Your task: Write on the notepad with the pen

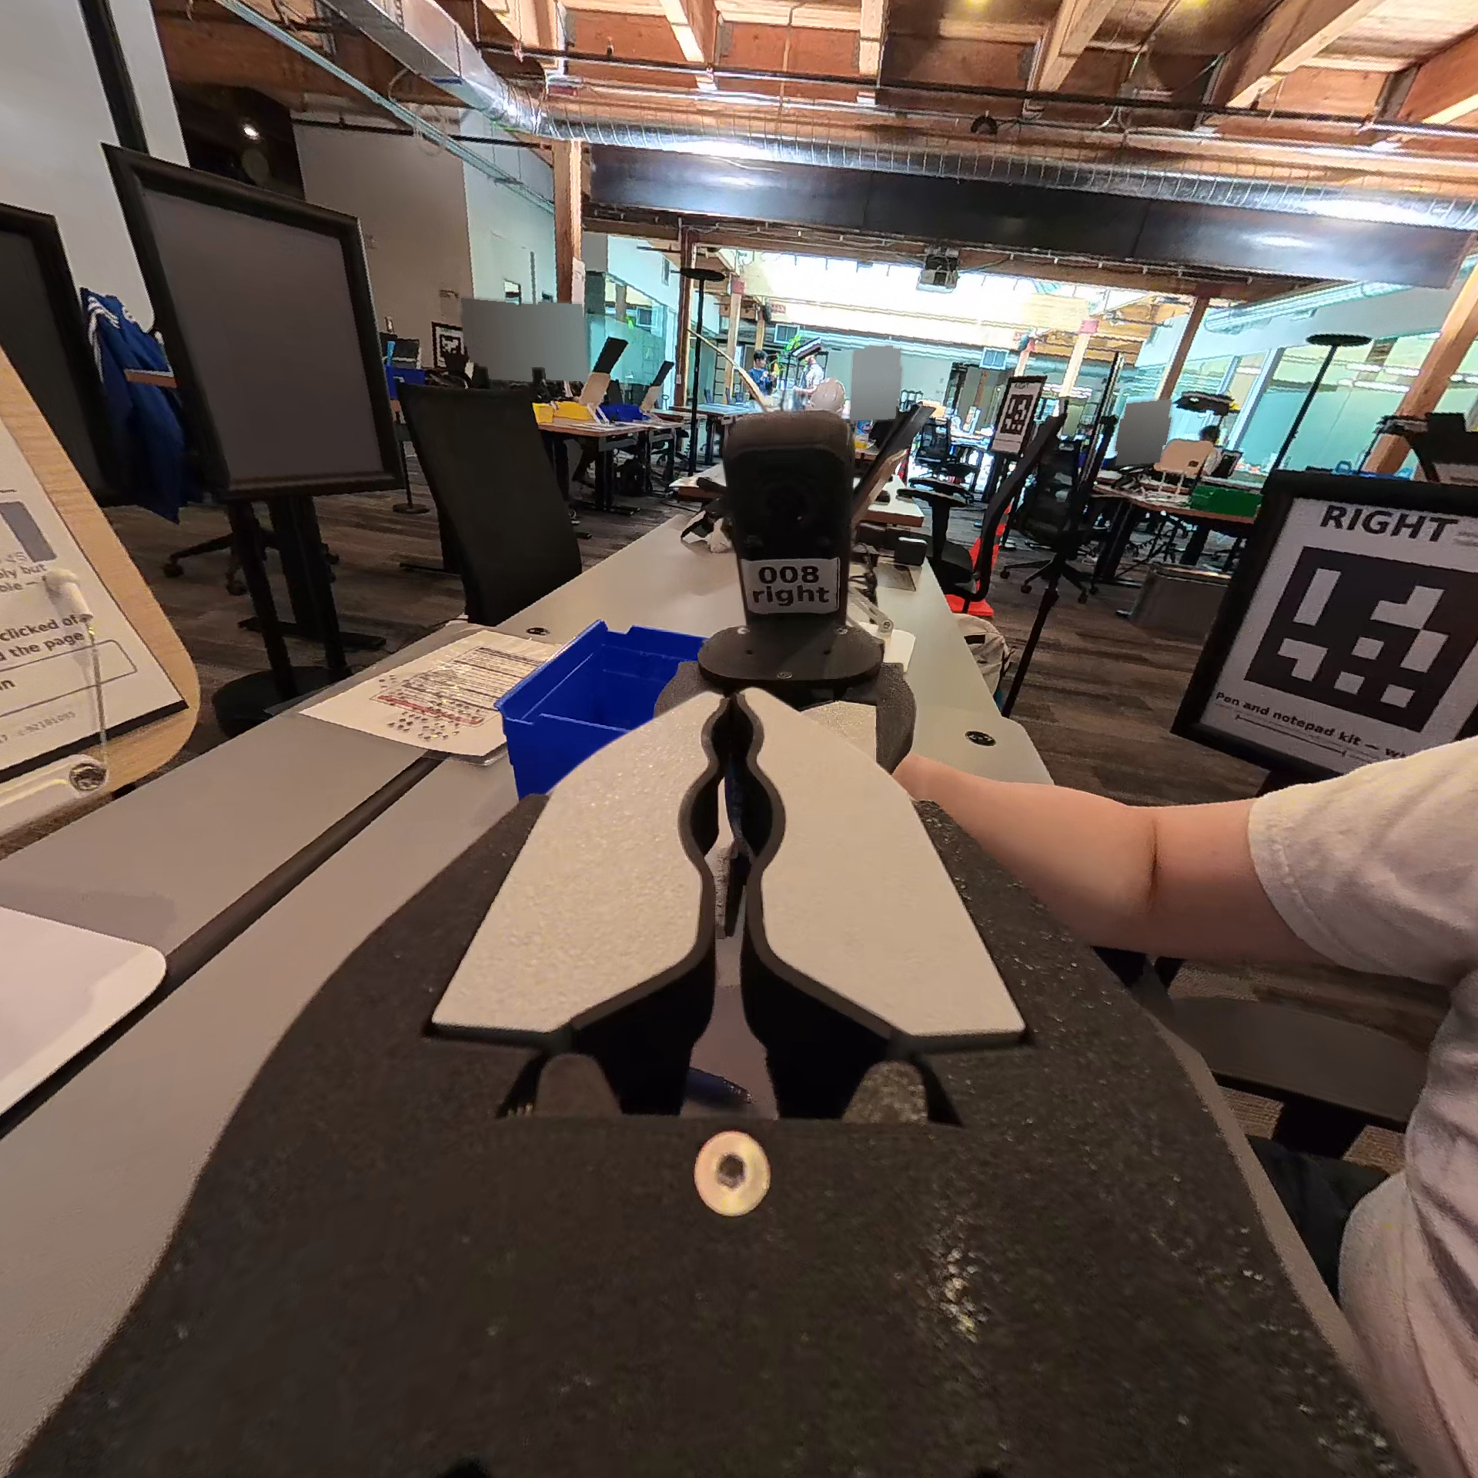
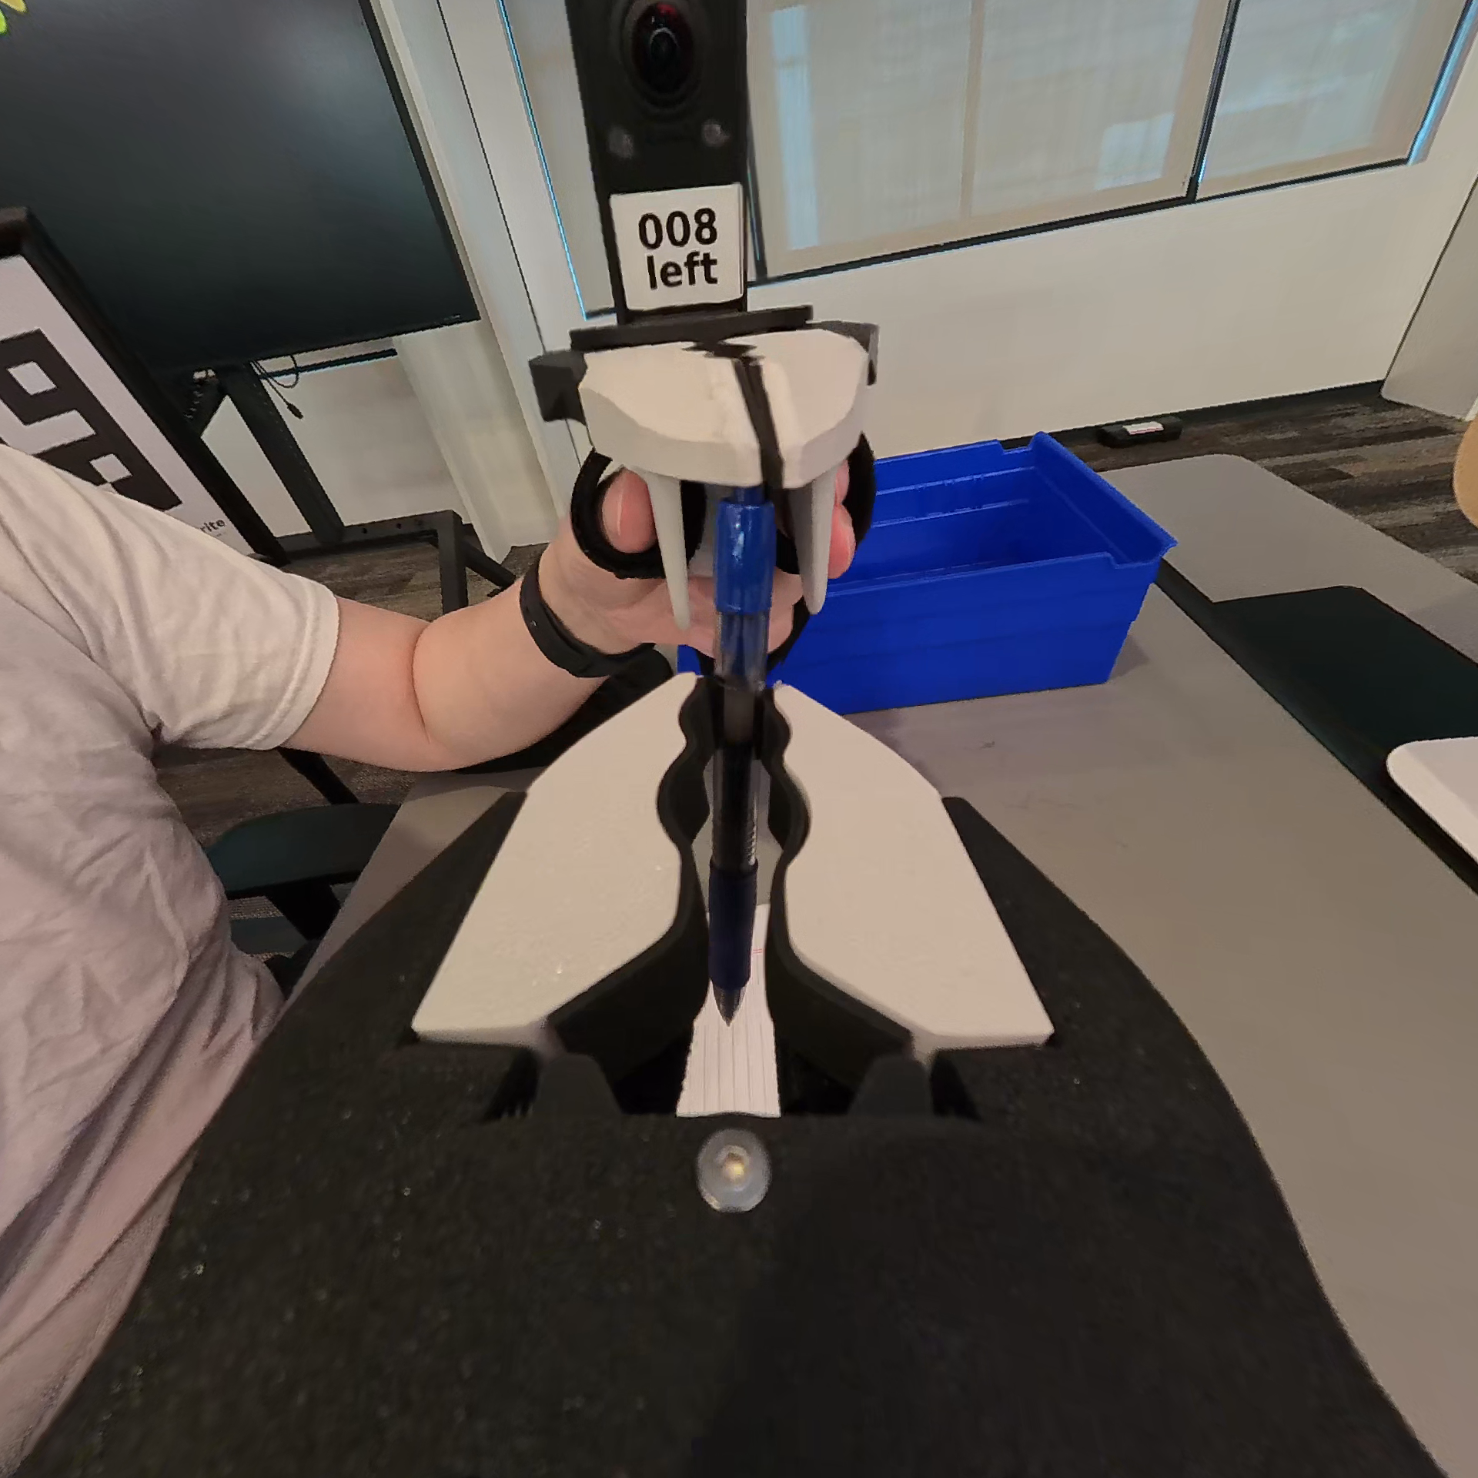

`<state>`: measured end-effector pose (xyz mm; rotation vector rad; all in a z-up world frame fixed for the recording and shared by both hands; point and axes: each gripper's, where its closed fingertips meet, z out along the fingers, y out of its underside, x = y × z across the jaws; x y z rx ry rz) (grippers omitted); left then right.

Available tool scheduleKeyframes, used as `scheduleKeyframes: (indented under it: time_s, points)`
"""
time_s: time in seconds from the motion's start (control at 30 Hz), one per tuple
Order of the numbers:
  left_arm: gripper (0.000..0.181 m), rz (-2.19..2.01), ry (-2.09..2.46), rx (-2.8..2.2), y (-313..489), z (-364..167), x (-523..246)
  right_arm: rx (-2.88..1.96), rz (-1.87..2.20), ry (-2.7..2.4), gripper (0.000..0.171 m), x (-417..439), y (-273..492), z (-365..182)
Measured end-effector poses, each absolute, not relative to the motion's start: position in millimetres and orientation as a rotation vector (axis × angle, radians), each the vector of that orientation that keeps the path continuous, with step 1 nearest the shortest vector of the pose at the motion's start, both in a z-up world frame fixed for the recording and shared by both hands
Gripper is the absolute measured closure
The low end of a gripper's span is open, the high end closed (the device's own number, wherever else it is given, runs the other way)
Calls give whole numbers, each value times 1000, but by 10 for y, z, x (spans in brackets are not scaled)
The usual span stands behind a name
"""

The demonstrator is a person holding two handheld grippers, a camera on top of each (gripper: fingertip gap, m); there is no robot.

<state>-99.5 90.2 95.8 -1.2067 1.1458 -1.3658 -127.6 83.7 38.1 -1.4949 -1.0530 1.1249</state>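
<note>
A blue pen [image 2: 732, 800] is held between the two grippers, which face each other tip to tip above the grey table [image 2: 1120, 840]. My right gripper [image 2: 732, 692] is shut on the pen's barrel. The pen tip points back toward the right wrist camera. It hangs over a strip of lined white notepad paper [image 2: 732, 1076] seen through the finger gap. My left gripper [image 2: 740, 480] is shut on the pen's upper blue end. In the left wrist view its fingers [image 1: 608, 864] are closed, with the pen [image 1: 736, 808] showing in the slit.
A blue plastic bin [image 2: 984, 576] stands on the table behind the grippers and also shows in the left wrist view [image 1: 592, 704]. A laminated sheet [image 1: 448, 688] lies beside it. A white flat object [image 2: 1440, 792] sits at the table's right edge. A person's arm [image 2: 448, 680] reaches in.
</note>
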Motion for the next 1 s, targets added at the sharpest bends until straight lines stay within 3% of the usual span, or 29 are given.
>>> scheduleKeyframes:
  time_s: [0.43,0.67,1.0]
  points:
    - [181,-1341,1247,-1309,882,701,-874,-1516,968,-1131,161,-1307,847,299]
    - [181,-1277,1070,-1164,1004,1114,-1132,-1547,928,-1085,161,-1129,960,313]
    - [170,-1478,1058,-1289,1056,986,-1101,-1322,1607,-663,161,-820,1020,746]
